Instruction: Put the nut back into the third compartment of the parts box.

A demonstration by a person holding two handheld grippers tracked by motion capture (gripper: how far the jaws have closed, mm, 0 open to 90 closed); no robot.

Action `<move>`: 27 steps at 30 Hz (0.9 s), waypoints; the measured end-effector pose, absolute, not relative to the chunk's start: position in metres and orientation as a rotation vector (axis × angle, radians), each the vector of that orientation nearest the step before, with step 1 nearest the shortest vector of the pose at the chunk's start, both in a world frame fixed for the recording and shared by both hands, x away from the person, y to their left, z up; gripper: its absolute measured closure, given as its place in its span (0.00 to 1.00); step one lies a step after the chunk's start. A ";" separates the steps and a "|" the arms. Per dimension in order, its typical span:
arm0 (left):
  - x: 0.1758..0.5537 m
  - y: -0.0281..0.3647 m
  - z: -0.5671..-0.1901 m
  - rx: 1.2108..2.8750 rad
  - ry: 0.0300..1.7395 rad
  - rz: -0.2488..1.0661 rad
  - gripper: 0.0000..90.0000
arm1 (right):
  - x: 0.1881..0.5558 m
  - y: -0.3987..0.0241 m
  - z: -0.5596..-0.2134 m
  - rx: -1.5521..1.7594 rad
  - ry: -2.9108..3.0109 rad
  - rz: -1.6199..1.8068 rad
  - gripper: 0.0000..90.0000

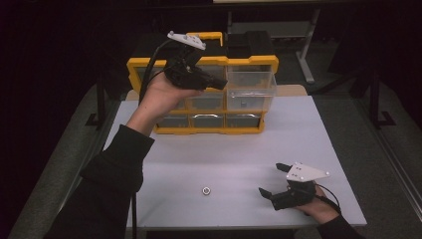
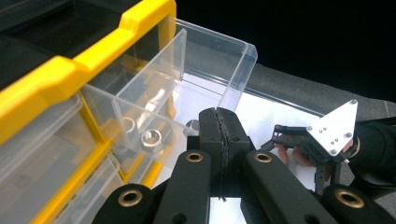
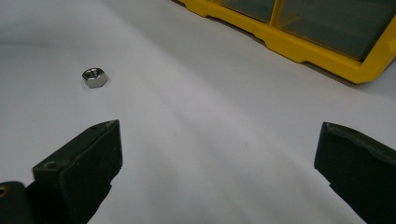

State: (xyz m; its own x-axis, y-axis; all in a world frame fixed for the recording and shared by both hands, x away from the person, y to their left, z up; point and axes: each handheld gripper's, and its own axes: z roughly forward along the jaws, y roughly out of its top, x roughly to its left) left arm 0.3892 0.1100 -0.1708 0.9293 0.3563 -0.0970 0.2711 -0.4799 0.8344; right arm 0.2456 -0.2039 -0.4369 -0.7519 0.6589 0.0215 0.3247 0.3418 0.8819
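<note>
A white table stands in a dark room, and the work on it looks like sorting small metal nuts into a yellow drawer cabinet. Nearest, at the lower right of the high view, the right gripper rests low by the table's front edge with its jaws wide apart and nothing between them; in the right gripper view the two black pads frame bare table. Just left of it, in the lower middle of the high view, a loose steel nut lies flat on the table, apart from both grippers; the right gripper view shows it at the upper left, hole upward. It is probably light, hard and smooth, so it will not deform or break, but it could skid or flip out of a loose pinch. The best hold seems to be across two opposite flat sides, with the pads coming down low on either side so that they meet metal squarely rather than a corner. Farther back, at the upper middle of the high view, the cabinet stands with one clear drawer pulled out at its right. The left gripper is held up in front of it with its jaws pressed together and nothing held, as the left gripper view shows, pads touching beside the open drawer. Inside that drawer lies a nut, with what looks like a second just behind.
</note>
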 end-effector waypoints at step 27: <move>0.360 0.126 -0.215 2.111 0.463 0.100 0.89 | 0.246 -0.204 -0.437 0.878 2.272 1.372 0.01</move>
